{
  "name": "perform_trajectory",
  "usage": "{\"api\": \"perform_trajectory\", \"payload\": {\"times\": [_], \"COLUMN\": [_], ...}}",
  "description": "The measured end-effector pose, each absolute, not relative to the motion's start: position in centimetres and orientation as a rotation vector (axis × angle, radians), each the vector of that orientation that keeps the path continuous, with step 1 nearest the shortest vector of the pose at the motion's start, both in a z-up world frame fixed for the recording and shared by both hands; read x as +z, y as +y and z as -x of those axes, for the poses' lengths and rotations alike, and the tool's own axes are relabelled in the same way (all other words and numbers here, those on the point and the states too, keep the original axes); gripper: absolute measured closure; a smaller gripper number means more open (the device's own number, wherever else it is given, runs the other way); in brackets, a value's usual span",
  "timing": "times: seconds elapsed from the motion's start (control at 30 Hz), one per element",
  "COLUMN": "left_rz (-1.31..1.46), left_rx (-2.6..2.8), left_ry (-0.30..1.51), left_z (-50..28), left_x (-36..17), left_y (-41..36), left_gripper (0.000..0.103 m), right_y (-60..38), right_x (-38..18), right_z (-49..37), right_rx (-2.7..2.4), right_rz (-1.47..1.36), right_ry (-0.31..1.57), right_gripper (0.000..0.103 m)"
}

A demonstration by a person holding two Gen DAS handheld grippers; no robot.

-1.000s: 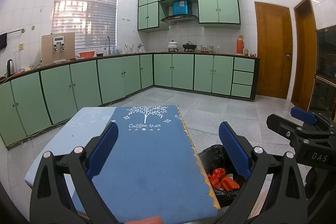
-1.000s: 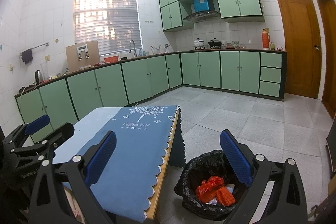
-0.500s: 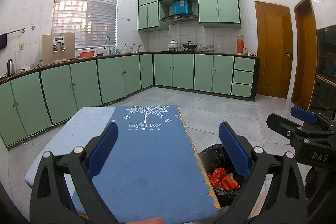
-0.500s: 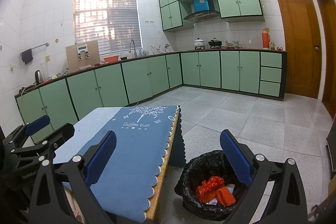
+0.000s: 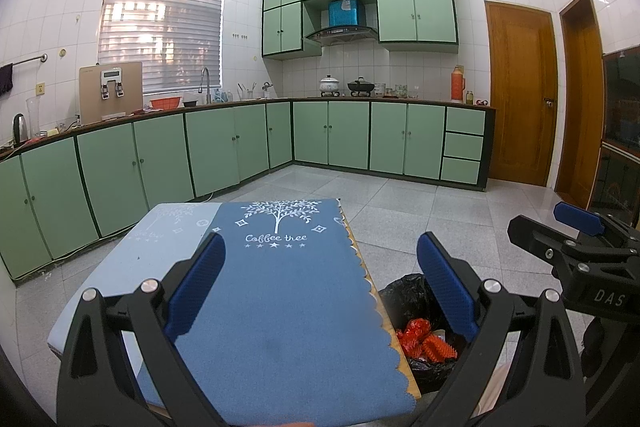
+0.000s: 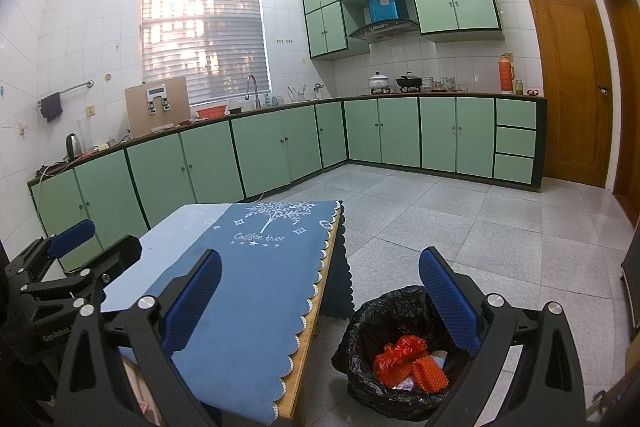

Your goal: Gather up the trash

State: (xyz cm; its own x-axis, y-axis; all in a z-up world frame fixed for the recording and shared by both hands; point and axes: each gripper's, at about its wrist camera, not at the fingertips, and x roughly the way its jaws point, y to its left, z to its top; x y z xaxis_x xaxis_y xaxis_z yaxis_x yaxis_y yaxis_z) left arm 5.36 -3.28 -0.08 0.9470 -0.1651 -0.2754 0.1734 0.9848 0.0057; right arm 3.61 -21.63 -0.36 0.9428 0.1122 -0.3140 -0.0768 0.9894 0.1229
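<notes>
Left wrist view: the left gripper hovers above the tabletop, jaws spread wide and holding nothing, over a blue "Coffee tree" cloth. Just beside the tabletop's right edge, on the grey tile floor, stands a bin lined with a black trash bag, with red and orange trash lying inside. Right wrist view: the right gripper hangs over the tabletop's edge and the bag, jaws likewise spread and empty. Green cabinets line the walls.
</notes>
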Motion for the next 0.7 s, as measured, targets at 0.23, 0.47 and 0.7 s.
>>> {"api": "perform_trajectory", "payload": {"times": [0.23, 0.47, 0.7], "left_rz": [-0.023, -0.025, -0.027], "left_rx": [-0.173, -0.172, -0.17], "left_ry": [0.287, 0.29, 0.293], "left_z": [-5.54, -5.76, -5.77], "left_x": [-0.54, -0.72, -0.72], "left_y": [-3.17, -2.99, -3.04], "left_gripper": [0.009, 0.009, 0.009], "right_y": [-21.74, -21.82, -21.83], "right_x": [-0.35, -0.37, -0.38], "right_z": [-3.71, -3.81, -3.79], "right_rx": [0.096, 0.096, 0.097], "right_rz": [-0.109, -0.109, -0.109], "right_ry": [0.327, 0.328, 0.327], "right_gripper": [0.006, 0.006, 0.006]}}
